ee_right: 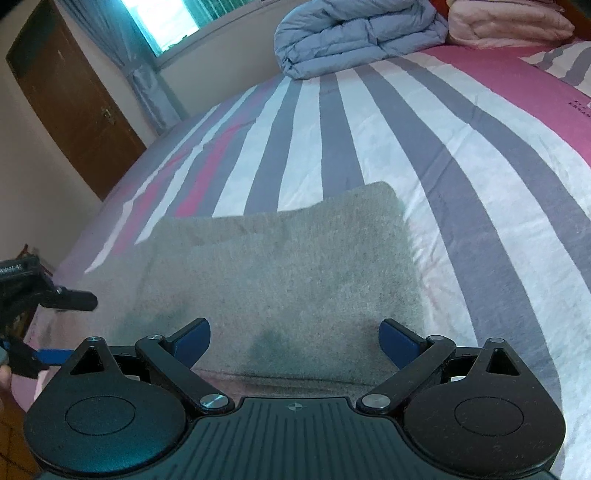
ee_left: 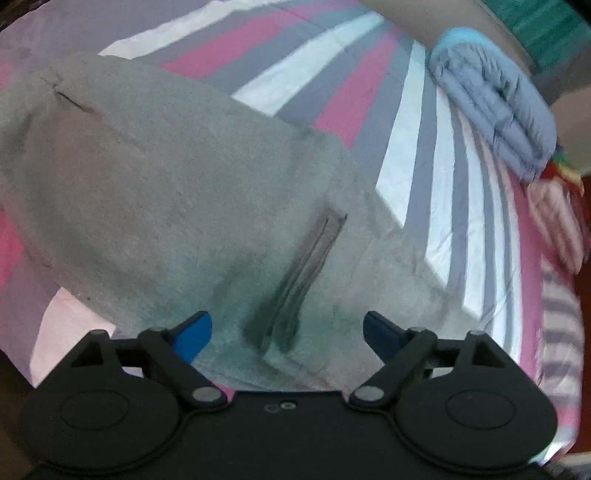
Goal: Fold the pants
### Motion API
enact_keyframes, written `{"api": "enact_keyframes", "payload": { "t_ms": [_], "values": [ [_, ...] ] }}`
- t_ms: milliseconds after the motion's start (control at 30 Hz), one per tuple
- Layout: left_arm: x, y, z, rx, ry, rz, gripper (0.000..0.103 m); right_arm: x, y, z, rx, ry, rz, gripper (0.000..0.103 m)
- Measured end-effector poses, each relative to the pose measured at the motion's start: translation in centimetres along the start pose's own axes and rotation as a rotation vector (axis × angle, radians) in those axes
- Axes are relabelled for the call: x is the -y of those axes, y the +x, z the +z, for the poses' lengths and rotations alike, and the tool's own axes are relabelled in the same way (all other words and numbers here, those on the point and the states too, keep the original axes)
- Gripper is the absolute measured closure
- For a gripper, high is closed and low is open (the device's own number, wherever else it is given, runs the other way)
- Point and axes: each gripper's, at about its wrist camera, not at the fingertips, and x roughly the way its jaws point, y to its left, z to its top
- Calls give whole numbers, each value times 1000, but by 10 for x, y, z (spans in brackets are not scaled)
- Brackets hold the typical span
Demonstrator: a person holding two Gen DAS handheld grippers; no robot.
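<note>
The grey pants lie folded into a thick pad on the striped bed sheet. A dark pocket seam runs across their near part. My left gripper hovers over the pants' near edge with its blue-padded jaws wide apart and no cloth pinched. In the right wrist view the same pants are a grey rectangle just ahead. My right gripper stands open above their near edge, holding nothing. The left gripper shows at that view's left edge, beside the pants.
A folded blue quilt and a pink quilt sit at the far end of the bed. A brown door and a curtained window are beyond the bed's left side. The bed's edge runs close under both grippers.
</note>
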Motion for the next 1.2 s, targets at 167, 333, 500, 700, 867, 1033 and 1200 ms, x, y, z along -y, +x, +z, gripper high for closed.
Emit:
{"api": "enact_keyframes", "payload": {
  "t_ms": [167,333,500,700,867,1033,1200],
  "values": [
    [2,33,0,-141,8,-33,58,3,1,-1,1,19,9,6],
    [-9,45,-4,-150,-55,-52,65,4,-1,0,4,33,16,6],
    [-10,41,-5,-119,-82,-139,79,5,1,-2,0,29,10,6],
    [3,29,-2,-10,-10,-103,99,4,2,-2,-2,26,8,6],
    [17,2,-4,109,77,-110,99,-1,-3,-1,25,10,-11,6],
    [6,-14,-3,153,93,-96,99,-15,-13,9,83,-109,-104,6],
    [-7,35,-21,26,171,47,92,-34,5,2,39,-291,-199,6]
  ]
}}
